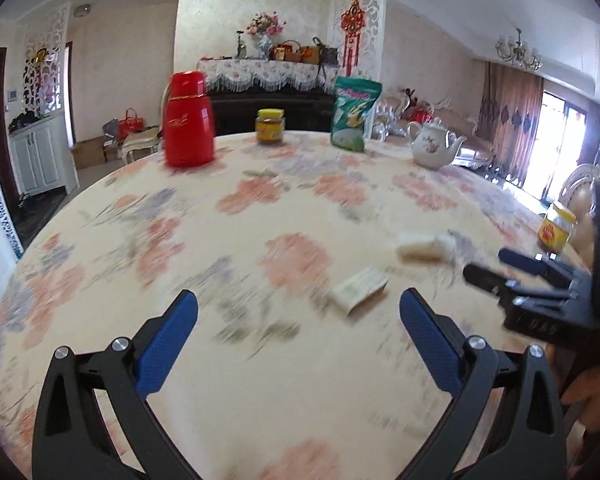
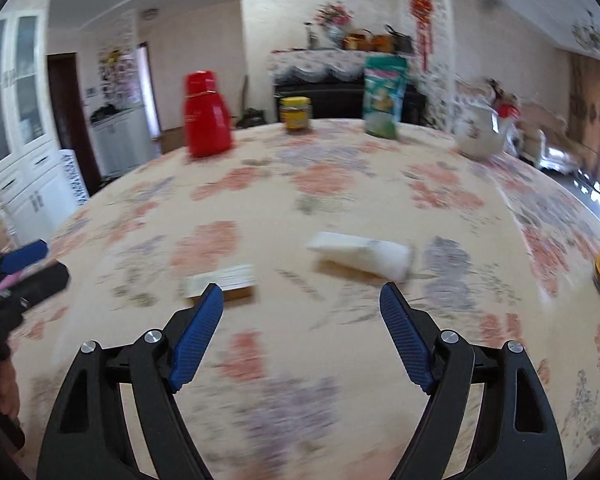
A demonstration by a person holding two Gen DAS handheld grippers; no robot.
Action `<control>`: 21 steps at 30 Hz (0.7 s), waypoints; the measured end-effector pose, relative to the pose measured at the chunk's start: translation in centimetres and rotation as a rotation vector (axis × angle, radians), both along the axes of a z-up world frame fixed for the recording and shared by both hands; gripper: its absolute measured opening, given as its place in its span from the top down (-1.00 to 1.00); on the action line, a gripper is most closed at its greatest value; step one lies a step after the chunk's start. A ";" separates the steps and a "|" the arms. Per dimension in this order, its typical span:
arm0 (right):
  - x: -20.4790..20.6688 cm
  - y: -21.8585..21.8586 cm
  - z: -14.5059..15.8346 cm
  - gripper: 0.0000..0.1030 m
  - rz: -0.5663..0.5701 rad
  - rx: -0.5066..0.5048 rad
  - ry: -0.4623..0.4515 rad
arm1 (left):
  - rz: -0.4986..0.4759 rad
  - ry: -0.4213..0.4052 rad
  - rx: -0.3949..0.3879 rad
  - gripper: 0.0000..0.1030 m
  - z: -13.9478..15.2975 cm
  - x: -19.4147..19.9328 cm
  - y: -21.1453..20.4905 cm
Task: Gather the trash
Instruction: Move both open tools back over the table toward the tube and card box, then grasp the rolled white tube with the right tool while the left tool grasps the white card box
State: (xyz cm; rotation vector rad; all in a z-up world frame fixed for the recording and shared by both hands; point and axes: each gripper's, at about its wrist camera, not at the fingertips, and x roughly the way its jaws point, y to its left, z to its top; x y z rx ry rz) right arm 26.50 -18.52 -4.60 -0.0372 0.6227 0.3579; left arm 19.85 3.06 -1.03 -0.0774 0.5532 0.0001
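Observation:
A small flat paper wrapper (image 1: pixel 358 289) lies on the flowered tablecloth (image 1: pixel 236 240), just ahead and between my left gripper's fingers. A crumpled white packet (image 1: pixel 422 245) lies a little farther right. My left gripper (image 1: pixel 299 304) is open and empty above the cloth. In the right wrist view the wrapper (image 2: pixel 220 278) lies by the left fingertip and the white packet (image 2: pixel 362 255) lies ahead. My right gripper (image 2: pixel 302 294) is open and empty. Each gripper shows at the edge of the other's view: the right gripper (image 1: pixel 496 266), the left gripper (image 2: pixel 40 262).
At the far side of the table stand a red thermos (image 1: pixel 188 120), a yellow-lidded jar (image 1: pixel 270 126), a green snack bag (image 1: pixel 354 114) and a white teapot (image 1: pixel 432 144). Another jar (image 1: pixel 556 230) stands at the right edge. Both views are motion-blurred.

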 end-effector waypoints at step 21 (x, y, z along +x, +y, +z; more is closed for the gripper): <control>13.5 -1.9 -5.2 -0.50 -0.043 -0.096 0.268 | -0.123 0.210 0.064 -0.89 -5.2 10.7 -3.5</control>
